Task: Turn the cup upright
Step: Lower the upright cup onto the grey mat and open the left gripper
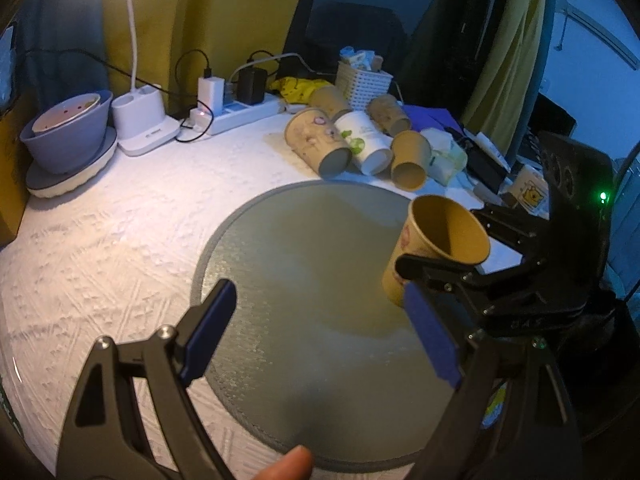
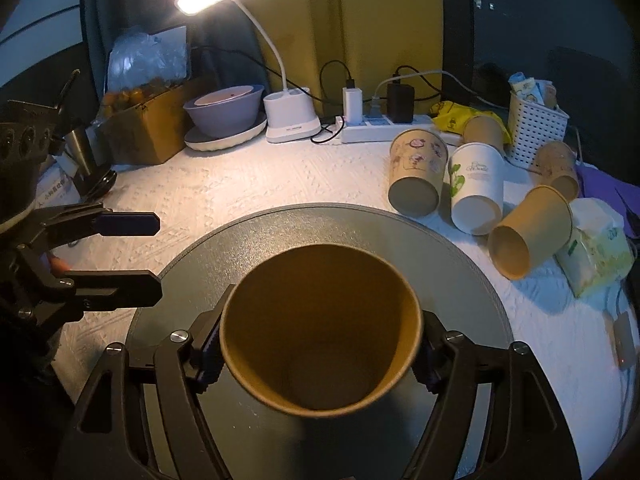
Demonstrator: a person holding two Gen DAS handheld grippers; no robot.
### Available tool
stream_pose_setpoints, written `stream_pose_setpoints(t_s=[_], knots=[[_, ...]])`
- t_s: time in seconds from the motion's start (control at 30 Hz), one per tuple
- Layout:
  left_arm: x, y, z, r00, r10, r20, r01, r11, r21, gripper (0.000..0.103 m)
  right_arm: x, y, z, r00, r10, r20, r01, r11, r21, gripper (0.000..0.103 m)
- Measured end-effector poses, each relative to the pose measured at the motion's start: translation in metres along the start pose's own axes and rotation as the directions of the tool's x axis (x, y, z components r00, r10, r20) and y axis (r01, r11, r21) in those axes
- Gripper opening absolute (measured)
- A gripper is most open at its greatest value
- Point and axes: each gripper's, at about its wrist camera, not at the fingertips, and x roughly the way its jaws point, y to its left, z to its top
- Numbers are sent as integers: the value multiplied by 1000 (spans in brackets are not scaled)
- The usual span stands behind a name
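Note:
A tan paper cup [image 2: 320, 332] sits between the fingers of my right gripper [image 2: 316, 360], mouth up and tilted toward the camera, over the round grey mat [image 2: 460, 252]. The jaws are shut on its sides. In the left wrist view the same cup [image 1: 436, 248] is held at the mat's right edge [image 1: 280, 240] by the right gripper [image 1: 424, 276], a little tilted. My left gripper [image 1: 320, 336] is open and empty over the mat's near left part. It also shows at the left in the right wrist view [image 2: 152, 252], its jaws apart.
Several paper cups lie on their sides behind the mat [image 2: 416, 176], [image 2: 476, 188], [image 2: 528, 232]. A white basket [image 2: 536, 128], a power strip [image 2: 384, 128], a lamp base [image 2: 292, 116], a grey bowl [image 2: 228, 112] and a cardboard box [image 2: 144, 132] line the back. A tissue pack [image 2: 596, 252] lies right.

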Motion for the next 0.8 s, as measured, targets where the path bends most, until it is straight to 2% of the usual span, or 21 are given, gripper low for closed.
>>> stream_pose_setpoints(t_s=[0.43,0.8], knots=[[-13,-15,-10,1000,-24,18,23,999,24,87,-23,6,-18,999,-54,-6,54,998,10,80],[-34,-26,-25,998,-16,55,14,999,37,87,-51,19,-38,993,-116,-2,116,993,28,80]])
